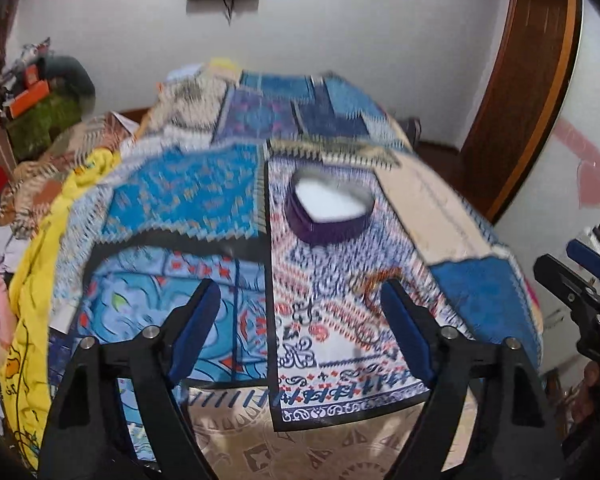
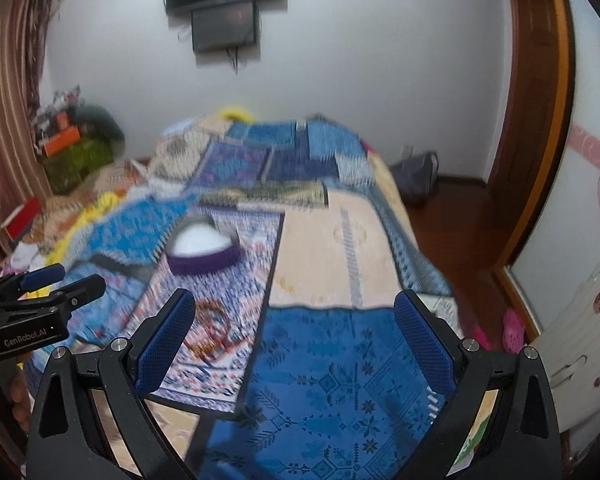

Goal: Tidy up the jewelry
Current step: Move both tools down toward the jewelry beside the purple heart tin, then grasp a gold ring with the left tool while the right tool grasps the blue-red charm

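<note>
A purple heart-shaped jewelry box [image 1: 327,211] with a white lining stands open on the patchwork bedspread [image 1: 204,192]; it also shows in the right wrist view [image 2: 204,250]. Red and orange beaded bracelets [image 2: 212,332] lie on the spread in front of the box, and show blurred in the left wrist view [image 1: 374,280] by my left gripper's right finger. My left gripper [image 1: 300,332] is open and empty above the spread. My right gripper [image 2: 294,344] is open and empty, to the right of the bracelets. Both views are blurred.
A yellow cloth [image 1: 32,280] and piled clothes lie at the bed's left side. A wooden door frame [image 2: 540,120] and a white cabinet [image 2: 580,340] stand to the right. A screen [image 2: 224,4] hangs on the far wall.
</note>
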